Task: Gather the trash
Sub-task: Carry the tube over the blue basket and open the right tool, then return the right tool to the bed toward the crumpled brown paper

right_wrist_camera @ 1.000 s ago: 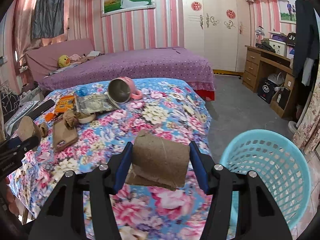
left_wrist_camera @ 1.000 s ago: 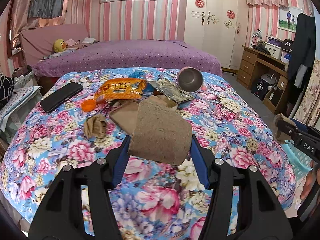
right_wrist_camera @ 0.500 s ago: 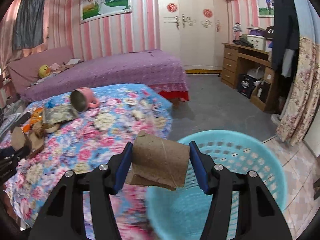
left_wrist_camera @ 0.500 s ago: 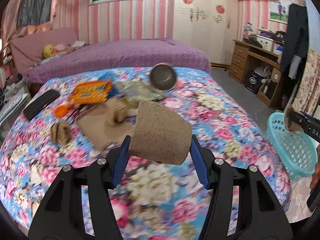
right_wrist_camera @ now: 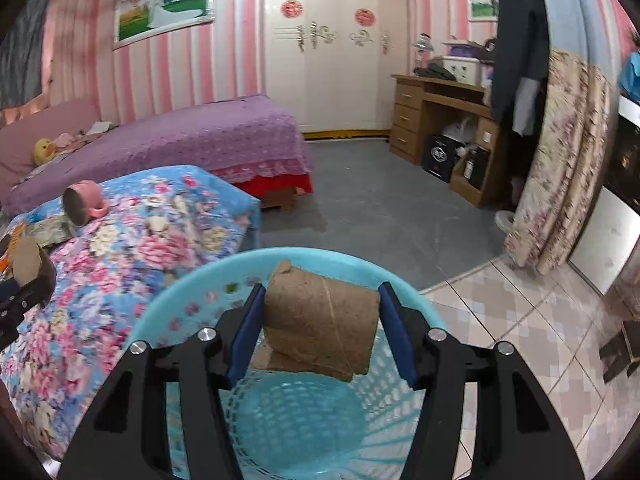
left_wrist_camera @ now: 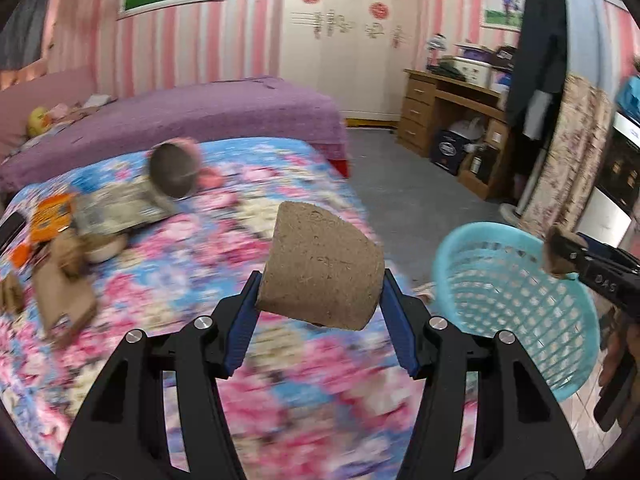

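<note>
Left gripper [left_wrist_camera: 318,300]: blue pads clamped on both sides of a brown cardboard piece [left_wrist_camera: 320,268], held in the air over the flowered bedspread [left_wrist_camera: 208,264], short of the basket [left_wrist_camera: 516,308].
Right gripper [right_wrist_camera: 322,328]: blue pads clamped on a brown cardboard tube [right_wrist_camera: 320,320], held directly above the open mouth of the basket [right_wrist_camera: 192,308]; a torn flap hangs from the tube's underside.

Remaining items, largest first:
- Purple bed [right_wrist_camera: 200,140]: against the striped wall, behind the flowered bed; yellow duck toy [right_wrist_camera: 43,150] near its head end.
- Flowered bedspread: blue with pink blooms, blurred in the left view; carries the loose trash.
- White wardrobe [right_wrist_camera: 324,48]: far wall, red round decals on the doors.
- Wooden desk [right_wrist_camera: 436,120]: right of the wardrobe, boxes stowed beneath.
- Floral curtain [right_wrist_camera: 560,160]: right side, dark coat hanging just beside it.
- Basket: light blue, perforated, on the floor at the foot of the flowered bed; its inside is bare in the right view.
- Flat cardboard [left_wrist_camera: 64,300]: on the bedspread, left side.
- Grey wrapper [left_wrist_camera: 116,208]: on the bedspread, touching the mug.
- Pink mug [left_wrist_camera: 176,168]: on its side, metal interior facing the camera.
- Orange packet [left_wrist_camera: 50,216]: at the left edge, beside the wrapper.
- Person's hand [left_wrist_camera: 624,364]: at the right edge of the left view, around the right gripper's handle.
</note>
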Demonstrator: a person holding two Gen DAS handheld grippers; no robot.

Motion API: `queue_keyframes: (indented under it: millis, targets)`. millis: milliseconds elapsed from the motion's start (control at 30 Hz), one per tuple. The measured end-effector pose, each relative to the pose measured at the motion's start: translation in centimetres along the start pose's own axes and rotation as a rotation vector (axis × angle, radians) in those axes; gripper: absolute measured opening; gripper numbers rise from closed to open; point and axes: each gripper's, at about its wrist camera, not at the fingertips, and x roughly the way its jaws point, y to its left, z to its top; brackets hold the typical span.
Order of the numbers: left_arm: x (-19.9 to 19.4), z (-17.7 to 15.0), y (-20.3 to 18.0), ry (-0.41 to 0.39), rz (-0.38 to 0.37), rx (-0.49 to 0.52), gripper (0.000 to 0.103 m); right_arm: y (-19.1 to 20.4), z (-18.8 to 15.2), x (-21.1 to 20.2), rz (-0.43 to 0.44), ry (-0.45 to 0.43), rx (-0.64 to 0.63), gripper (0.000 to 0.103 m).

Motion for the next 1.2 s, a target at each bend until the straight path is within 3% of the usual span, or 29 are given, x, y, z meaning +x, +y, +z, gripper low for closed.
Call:
queue_keyframes:
  millis: [300,500,600,633,833,1067,1200]
  targets:
    - [2.9,0.4,-8.3,0.045,-0.131,0.055,0.057,-4.7,-0.6,-0.8,-0.054,-0.012,0.068,0.057]
    - [4.1,0.7,-11.8,0.061,-0.167,0.094,0.058,-6.4,-0.9,-0.8,-0.06,-0.019,0.109,0.057]
    - [4.4,0.7,-11.5,0.069,-0.149,0.082,0.081,-6.4,-1.0,-0.8,-0.058,-0.018,0.105,0.057]
    - [4.4,0.8,-11.2,0.059,-0.136,0.077,0.085,-6.3,-1.0,-0.8,-0.057,-0.017,0.101,0.057]
    - [3.8,1.6,-8.4,0.026,-0.081,0.061,0.095,-5.8,-1.1,-0.6,-0.055,-0.012,0.096,0.057]
    - [3.2,1.8,-4.5,0.024,-0.031,0.029,0.096,-3.5,-0.6,-0.2,-0.043,-0.01,0.064,0.061]
    - [2.4,2.0,-2.5,0.013,-0.007,0.007,0.097,-2.4,-0.3,-0.5,-0.067,-0.034,0.064,0.088]
